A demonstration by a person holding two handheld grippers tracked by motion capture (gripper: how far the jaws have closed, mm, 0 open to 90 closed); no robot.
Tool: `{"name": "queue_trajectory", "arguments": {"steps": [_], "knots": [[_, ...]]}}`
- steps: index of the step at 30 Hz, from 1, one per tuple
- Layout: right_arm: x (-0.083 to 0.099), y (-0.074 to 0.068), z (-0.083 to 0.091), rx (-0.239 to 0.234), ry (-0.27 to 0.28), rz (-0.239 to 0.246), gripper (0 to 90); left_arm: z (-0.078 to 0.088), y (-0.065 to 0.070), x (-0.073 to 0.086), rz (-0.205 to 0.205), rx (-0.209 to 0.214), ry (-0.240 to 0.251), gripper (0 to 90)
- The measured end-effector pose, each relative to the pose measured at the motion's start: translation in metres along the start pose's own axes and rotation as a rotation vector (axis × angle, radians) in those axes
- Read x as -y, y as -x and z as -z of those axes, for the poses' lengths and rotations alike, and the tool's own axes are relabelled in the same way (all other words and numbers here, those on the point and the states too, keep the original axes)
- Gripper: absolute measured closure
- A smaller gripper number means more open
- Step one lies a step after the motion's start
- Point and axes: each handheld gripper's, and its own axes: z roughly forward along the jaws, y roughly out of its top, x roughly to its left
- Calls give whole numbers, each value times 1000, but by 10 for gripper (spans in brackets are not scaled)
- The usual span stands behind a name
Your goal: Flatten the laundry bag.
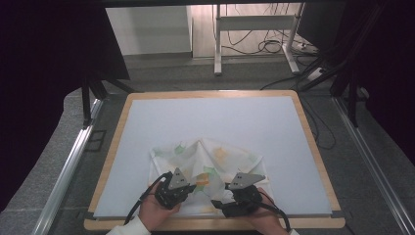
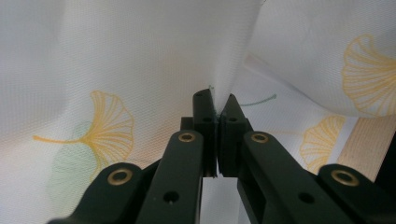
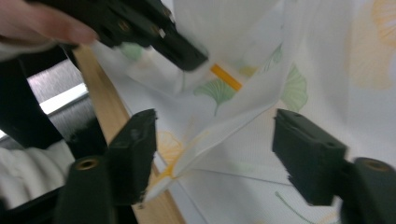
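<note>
Cloth point(image 1: 215, 164) in left gripper point(image 2: 217, 109) on table point(image 1: 210, 95).

A table point(image 1: 112, 152) with a light wooden rim carries a pale sheet point(image 1: 244, 122) that covers nearly all of its top, leaving the wood bare along the edges. On the sheet, toward the near edge and about midway across, lies a crumpled white cloth point(image 1: 230, 156) printed with yellow, orange and green leaf shapes; part of it is raised in folds off the surface.
</note>
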Motion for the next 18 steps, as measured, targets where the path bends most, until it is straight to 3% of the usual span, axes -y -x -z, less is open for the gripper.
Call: {"name": "queue_trajectory", "arguments": {"steps": [7,12,18], "knots": [[5,8,-2,34,-47,42,695,3,-4,0,13,3,7,898],[6,12,3,55,-66,87,857,8,-8,1,23,-1,14,900],[7,25,16,91,-58,85,884,14,-15,4,41,-9,20,900]]}}
